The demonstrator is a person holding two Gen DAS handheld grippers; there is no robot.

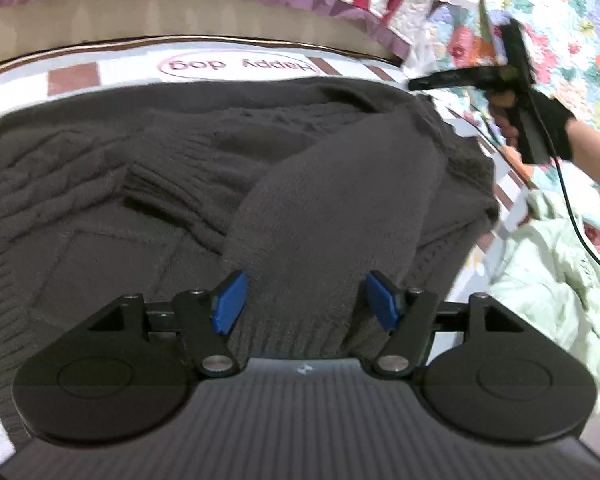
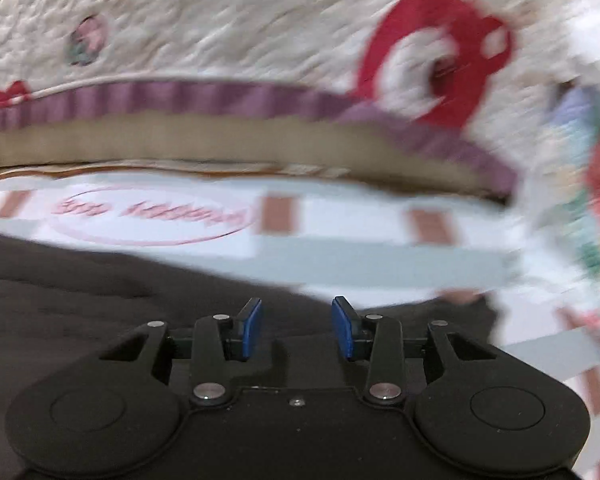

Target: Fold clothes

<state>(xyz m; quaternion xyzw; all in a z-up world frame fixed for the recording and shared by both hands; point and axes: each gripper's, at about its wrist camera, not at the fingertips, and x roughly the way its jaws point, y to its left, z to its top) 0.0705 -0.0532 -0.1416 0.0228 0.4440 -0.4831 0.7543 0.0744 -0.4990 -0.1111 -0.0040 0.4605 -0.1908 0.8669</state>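
Left gripper [image 1: 304, 304] has its blue pads [image 1: 229, 304] spread wide, one on each side of a dark grey sleeve [image 1: 332, 208] that runs up and away between them. Pads aren't pinching it, there's a gap on both sides, so it's open and just sitting over the cuff end. The sleeve belongs to a dark grey knit sweater [image 1: 100, 184], cable pattern on the left part, ribbed cuff of the other sleeve folded across the chest area. The sweater lies spread flat on a white sheet [image 1: 80, 76] with brownish squares and a pink oval logo reading "Happy dog" upside down.

Right gripper [image 2: 296, 330] also has its pads [image 2: 251, 330] apart, nothing between them, hovering above the right edge of the same sweater [image 2: 100, 288]. That view is pretty blurry, so fine detail is a no-go. From the left camera you can see the right gripper [image 1: 424, 83] off to the upper right, held in a hand [image 1: 540, 128] with a black fingerless glove, with a black cable trailing down from it.

Further out: a white quilted blanket [image 2: 220, 32] with a purple border and red shapes lies past the sheet, a floral quilt [image 1: 560, 20] sits at the far right, and a pale green garment [image 1: 552, 280] is bunched just beside the sweater's right side.
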